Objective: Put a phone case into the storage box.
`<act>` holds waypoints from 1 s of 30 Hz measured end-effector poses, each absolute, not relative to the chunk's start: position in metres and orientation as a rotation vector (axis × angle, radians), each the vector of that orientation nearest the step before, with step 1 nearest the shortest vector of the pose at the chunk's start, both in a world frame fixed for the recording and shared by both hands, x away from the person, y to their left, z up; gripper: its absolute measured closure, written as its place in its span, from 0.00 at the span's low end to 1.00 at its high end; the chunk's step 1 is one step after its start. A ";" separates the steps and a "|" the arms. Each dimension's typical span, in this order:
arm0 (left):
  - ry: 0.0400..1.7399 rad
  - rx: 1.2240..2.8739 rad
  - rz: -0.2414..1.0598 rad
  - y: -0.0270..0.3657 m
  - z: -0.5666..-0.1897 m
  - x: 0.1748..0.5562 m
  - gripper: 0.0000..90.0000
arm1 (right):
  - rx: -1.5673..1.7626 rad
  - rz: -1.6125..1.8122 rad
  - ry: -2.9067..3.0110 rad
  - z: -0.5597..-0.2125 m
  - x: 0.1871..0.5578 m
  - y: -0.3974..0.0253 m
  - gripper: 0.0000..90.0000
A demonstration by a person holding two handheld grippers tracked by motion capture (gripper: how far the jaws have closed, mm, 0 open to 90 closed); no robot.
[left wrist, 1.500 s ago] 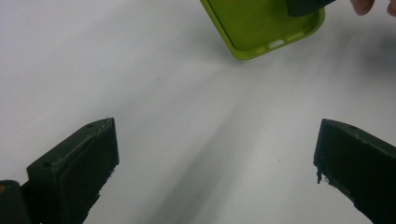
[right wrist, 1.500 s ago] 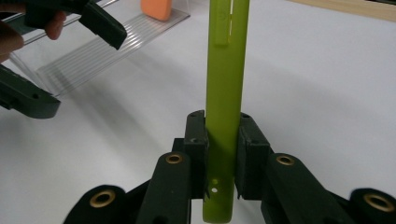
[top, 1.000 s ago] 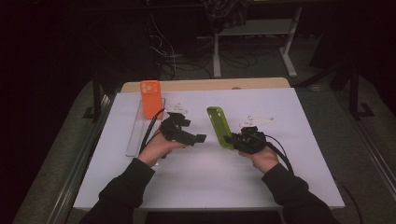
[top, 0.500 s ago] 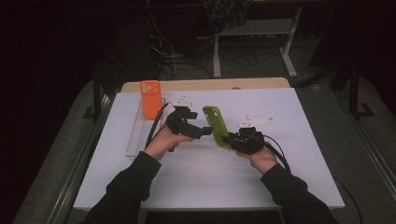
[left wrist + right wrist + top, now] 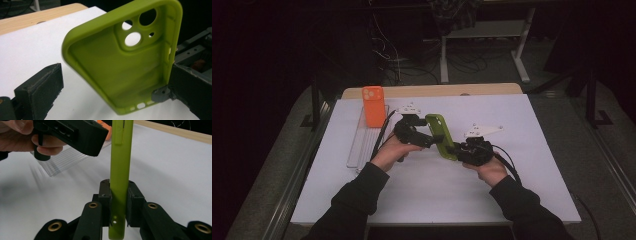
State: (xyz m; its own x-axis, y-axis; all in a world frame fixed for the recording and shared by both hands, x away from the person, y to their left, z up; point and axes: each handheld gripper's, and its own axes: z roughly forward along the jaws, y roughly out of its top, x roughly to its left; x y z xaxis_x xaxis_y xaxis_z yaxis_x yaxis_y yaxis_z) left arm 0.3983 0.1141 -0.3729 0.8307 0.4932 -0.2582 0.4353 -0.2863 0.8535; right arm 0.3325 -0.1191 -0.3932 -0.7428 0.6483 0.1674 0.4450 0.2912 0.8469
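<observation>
A green phone case (image 5: 441,134) is held tilted above the white table, with my right gripper (image 5: 458,150) shut on its lower end. In the right gripper view the case (image 5: 120,165) stands edge-on between the two clamped jaws of that gripper (image 5: 119,200). My left gripper (image 5: 428,140) is right beside the case on its left. In the left gripper view the case's hollow inside (image 5: 120,62) with its camera holes faces me. It sits between the wide-apart jaws of the open left gripper (image 5: 115,72), and the right-hand jaw is at the case's edge.
An orange phone case (image 5: 373,105) stands upright at the far end of a clear ribbed tray (image 5: 361,142) on the table's left. White paper (image 5: 532,165) covers the table, with a wooden edge (image 5: 432,91) at the back. Cables trail from both grippers.
My left gripper has moved right and closed in on the green case. The right gripper has brought the case slightly left and toward it.
</observation>
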 end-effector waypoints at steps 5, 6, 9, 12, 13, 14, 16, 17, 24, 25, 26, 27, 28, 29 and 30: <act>0.673 1.920 0.056 0.108 -0.372 0.398 0.00 | 1.014 1.438 2.359 -0.394 0.333 -0.117 0.84; 0.673 1.905 0.056 0.107 -0.372 0.398 0.00 | 1.015 1.438 2.361 -0.394 0.332 -0.116 0.84; 0.687 1.894 0.054 0.106 -0.372 0.398 0.00 | 1.013 1.439 2.362 -0.395 0.332 -0.115 0.84; 0.702 1.888 0.047 0.105 -0.371 0.398 0.00 | 1.010 1.429 2.367 -0.396 0.332 -0.114 0.84; 0.706 1.885 0.051 0.105 -0.372 0.399 0.00 | 1.007 1.426 2.371 -0.397 0.333 -0.114 0.84; 0.716 1.874 0.047 0.104 -0.372 0.399 0.00 | 1.008 1.424 2.372 -0.398 0.333 -0.113 0.84; 0.718 1.882 0.053 0.102 -0.371 0.399 0.00 | 1.012 1.413 2.378 -0.399 0.333 -0.111 0.84; 0.726 1.875 0.050 0.101 -0.371 0.399 0.00 | 1.008 1.405 2.378 -0.400 0.333 -0.110 0.84; 0.758 1.875 0.050 0.103 -0.372 0.401 0.06 | 1.002 1.370 2.387 -0.403 0.333 -0.108 0.84; 0.761 1.874 0.053 0.103 -0.372 0.401 0.07 | 0.999 1.363 2.390 -0.403 0.333 -0.108 0.84; 0.766 1.870 0.052 0.103 -0.372 0.401 0.08 | 1.003 1.357 2.393 -0.403 0.333 -0.108 0.84; 0.772 1.869 0.043 0.103 -0.372 0.401 0.09 | 1.007 1.355 2.394 -0.403 0.333 -0.107 0.84; 0.777 1.866 0.040 0.103 -0.372 0.401 0.09 | 1.003 1.354 2.396 -0.403 0.333 -0.107 0.84; 0.782 1.869 0.037 0.104 -0.372 0.402 0.10 | 0.993 1.347 2.395 -0.404 0.333 -0.107 0.84; 0.783 1.870 0.035 0.104 -0.372 0.402 0.11 | 0.994 1.340 2.396 -0.404 0.333 -0.106 0.84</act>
State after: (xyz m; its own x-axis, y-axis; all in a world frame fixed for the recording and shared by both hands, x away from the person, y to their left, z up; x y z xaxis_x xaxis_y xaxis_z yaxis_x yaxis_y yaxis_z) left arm 0.4019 0.1040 -0.3721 0.7848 0.5288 -0.3234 0.4973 -0.2258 0.8377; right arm 0.3326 -0.1060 -0.4038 -0.7465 0.6529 0.1283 0.4511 0.3549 0.8189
